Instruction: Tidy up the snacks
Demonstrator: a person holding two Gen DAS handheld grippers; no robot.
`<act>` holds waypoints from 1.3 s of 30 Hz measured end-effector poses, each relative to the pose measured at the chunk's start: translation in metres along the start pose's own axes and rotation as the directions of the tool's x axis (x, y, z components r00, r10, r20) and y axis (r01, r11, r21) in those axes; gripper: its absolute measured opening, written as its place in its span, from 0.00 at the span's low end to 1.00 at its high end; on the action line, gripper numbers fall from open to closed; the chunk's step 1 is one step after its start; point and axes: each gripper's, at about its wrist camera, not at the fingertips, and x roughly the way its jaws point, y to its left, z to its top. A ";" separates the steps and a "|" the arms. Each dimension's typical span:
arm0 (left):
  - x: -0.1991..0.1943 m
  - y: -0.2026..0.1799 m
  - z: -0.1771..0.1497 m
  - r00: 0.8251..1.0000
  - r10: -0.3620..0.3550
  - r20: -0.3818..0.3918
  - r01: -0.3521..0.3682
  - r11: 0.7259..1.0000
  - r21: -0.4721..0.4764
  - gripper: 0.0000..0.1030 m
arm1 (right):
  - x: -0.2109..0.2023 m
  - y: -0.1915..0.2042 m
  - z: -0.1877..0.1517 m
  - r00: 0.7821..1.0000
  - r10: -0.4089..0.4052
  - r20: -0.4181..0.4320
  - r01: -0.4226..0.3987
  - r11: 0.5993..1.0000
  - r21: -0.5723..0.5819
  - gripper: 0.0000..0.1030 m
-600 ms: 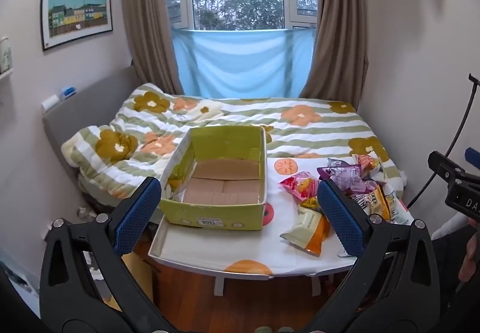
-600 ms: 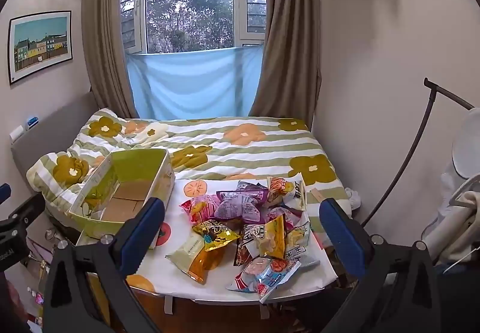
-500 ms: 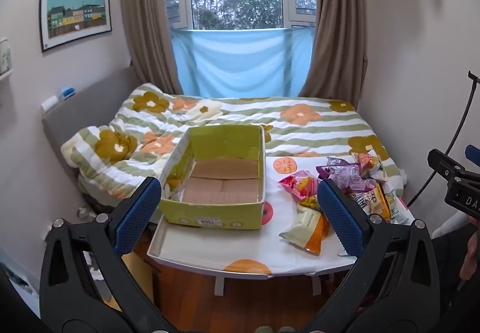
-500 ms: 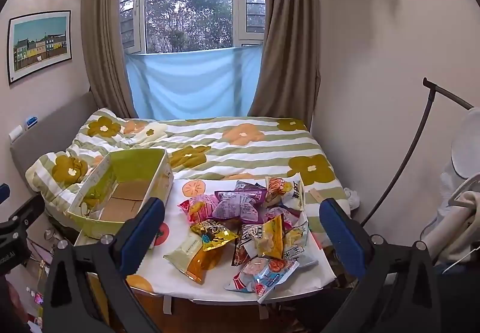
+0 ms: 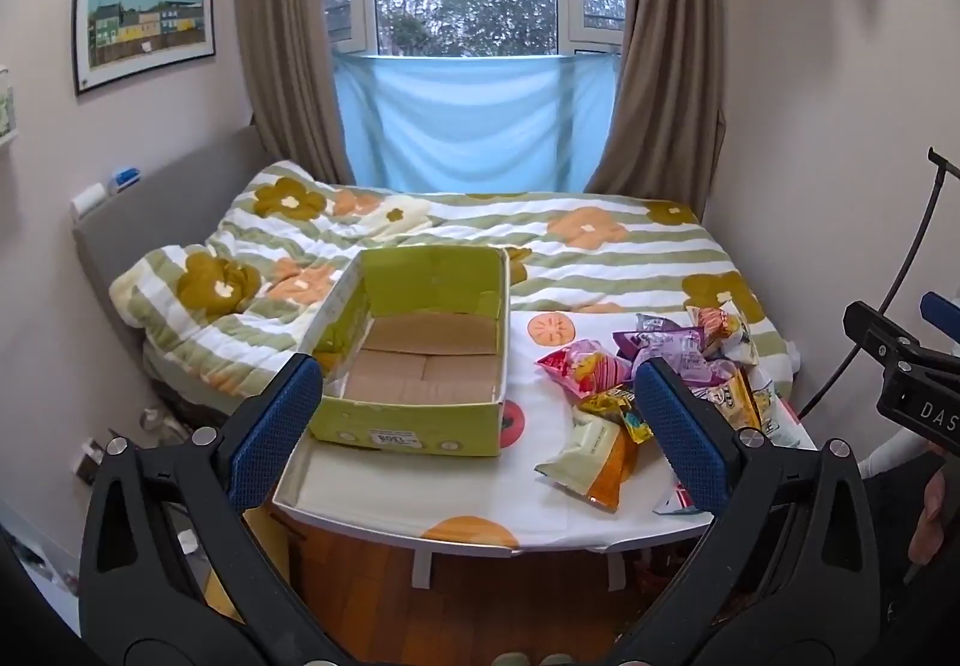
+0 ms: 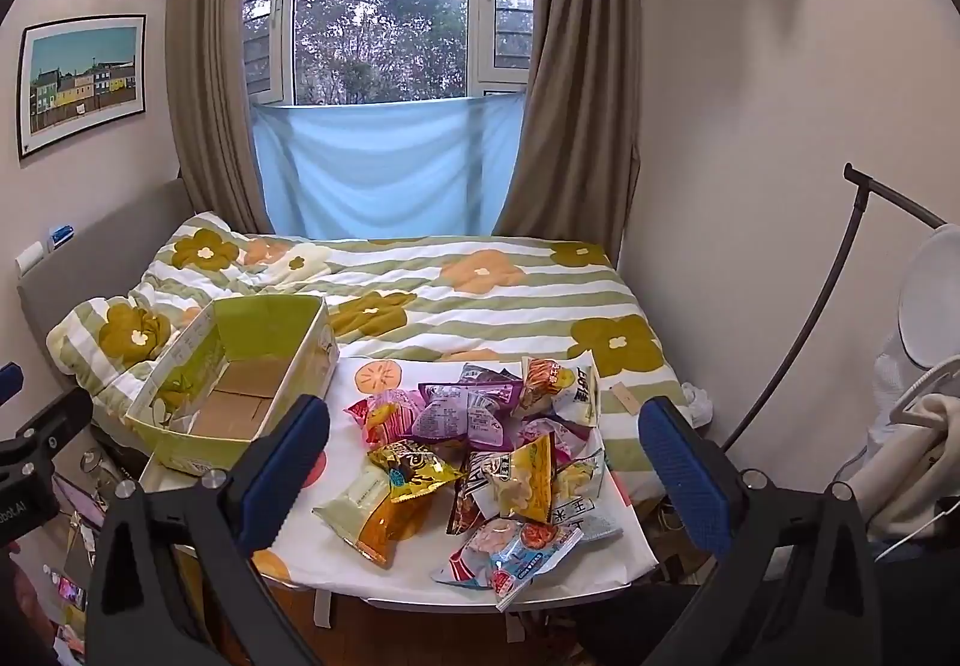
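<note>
A pile of several snack packets (image 6: 480, 456) lies on the right half of a small white table (image 6: 420, 582); the same pile of packets (image 5: 660, 384) shows in the left wrist view. An empty yellow-green cardboard box (image 5: 420, 360) stands on the table's left half, also seen as the box (image 6: 234, 384) from the right. My left gripper (image 5: 480, 432) hangs open in front of the table's near edge, nothing between its blue pads. My right gripper (image 6: 486, 474) is open too, back from the table, framing the pile without touching it.
A bed with a striped flower quilt (image 5: 540, 246) lies right behind the table, under a curtained window. A wood floor (image 5: 480, 594) runs beneath the table. A bent black stand (image 6: 840, 306) and draped cloth are at the right wall; clutter sits on the floor at left.
Both views have shifted only slightly; the table and box sit a touch higher and nearer in the frames. Nothing was gripped or moved.
</note>
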 end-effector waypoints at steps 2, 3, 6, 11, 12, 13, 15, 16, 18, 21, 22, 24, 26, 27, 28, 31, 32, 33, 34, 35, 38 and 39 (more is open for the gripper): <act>-0.003 0.001 0.002 1.000 -0.001 0.000 0.001 1.000 0.001 1.00 | 0.002 0.002 0.000 1.000 0.002 -0.002 -0.002 1.000 0.001 1.00; -0.003 0.000 0.002 1.000 0.001 0.000 -0.001 1.000 0.002 1.00 | 0.002 0.002 0.000 1.000 0.003 -0.003 -0.003 1.000 0.000 1.00; -0.005 0.000 0.003 1.000 0.003 0.001 -0.003 1.000 0.000 1.00 | 0.003 0.004 0.002 1.000 0.010 -0.004 -0.010 1.000 0.000 1.00; -0.006 0.003 0.005 1.000 0.001 0.000 -0.001 1.000 0.004 1.00 | 0.001 0.004 0.003 1.000 0.016 0.003 -0.016 1.000 0.003 1.00; -0.006 0.003 0.006 1.000 0.001 0.000 -0.001 1.000 0.005 1.00 | 0.001 0.004 0.003 1.000 0.017 0.003 -0.017 1.000 0.004 1.00; -0.006 0.003 0.006 1.000 0.001 0.001 -0.001 1.000 0.006 1.00 | 0.001 0.005 0.003 1.000 0.017 0.002 -0.017 1.000 0.004 1.00; -0.006 0.003 0.006 1.000 0.000 0.001 0.000 1.000 0.007 1.00 | 0.001 0.005 0.002 1.000 0.016 0.002 -0.016 1.000 0.003 1.00; -0.005 0.002 0.006 1.000 0.000 -0.001 0.000 1.000 0.008 1.00 | 0.001 0.005 0.002 1.000 0.016 0.001 -0.016 1.000 0.003 1.00; -0.005 0.002 0.007 1.000 -0.004 -0.004 0.004 1.000 0.008 1.00 | 0.001 0.005 0.001 1.000 0.016 0.000 -0.016 1.000 0.003 1.00; -0.005 0.002 0.008 1.000 -0.003 -0.001 0.003 1.000 0.010 1.00 | 0.001 0.005 0.002 1.000 0.021 -0.003 -0.021 1.000 0.007 1.00; -0.005 0.002 0.008 1.000 -0.003 0.001 0.003 1.000 0.011 1.00 | 0.001 0.005 0.002 1.000 0.020 -0.002 -0.020 1.000 0.007 1.00; -0.005 0.001 0.009 1.000 -0.004 0.006 0.004 1.000 0.014 1.00 | 0.001 0.004 0.003 1.000 0.022 -0.002 -0.022 1.000 0.008 1.00; -0.004 0.000 0.009 1.000 -0.004 0.010 0.003 1.000 0.015 1.00 | 0.002 0.004 0.003 1.000 0.021 0.000 -0.021 1.000 0.010 1.00; -0.003 0.000 0.010 1.000 -0.005 0.011 0.004 1.000 0.015 1.00 | 0.002 0.004 0.003 1.000 0.021 0.001 -0.021 1.000 0.010 1.00; -0.003 0.000 0.010 1.000 -0.006 0.012 0.005 1.000 0.016 1.00 | 0.003 0.003 0.003 1.000 0.021 0.000 -0.021 1.000 0.010 1.00; -0.002 -0.001 0.011 1.000 -0.006 0.012 0.006 1.000 0.020 1.00 | 0.004 0.003 0.004 1.000 0.018 -0.001 -0.018 1.000 0.010 1.00; -0.002 -0.002 0.012 1.000 -0.006 0.012 0.006 1.000 0.021 1.00 | 0.005 0.002 0.005 1.000 0.018 -0.002 -0.018 1.000 0.011 1.00; -0.002 -0.002 0.011 1.000 -0.006 0.012 0.006 1.000 0.022 1.00 | 0.005 0.002 0.005 1.000 0.019 -0.003 -0.019 1.000 0.012 1.00; -0.001 -0.003 0.011 1.000 -0.006 0.013 0.006 1.000 0.023 1.00 | 0.005 0.003 0.005 1.000 0.020 -0.003 -0.019 1.000 0.013 1.00; -0.001 -0.003 0.011 1.000 -0.006 0.013 0.006 1.000 0.024 1.00 | 0.006 0.002 0.006 1.000 0.021 -0.004 -0.021 1.000 0.015 1.00; 0.000 -0.003 0.011 1.000 -0.006 0.012 0.005 1.000 0.022 1.00 | 0.007 0.002 0.007 1.000 0.022 -0.005 -0.022 1.000 0.015 1.00; 0.000 -0.004 0.011 1.000 -0.006 0.011 0.006 1.000 0.022 1.00 | 0.008 0.002 0.007 1.000 0.023 -0.006 -0.023 1.000 0.015 1.00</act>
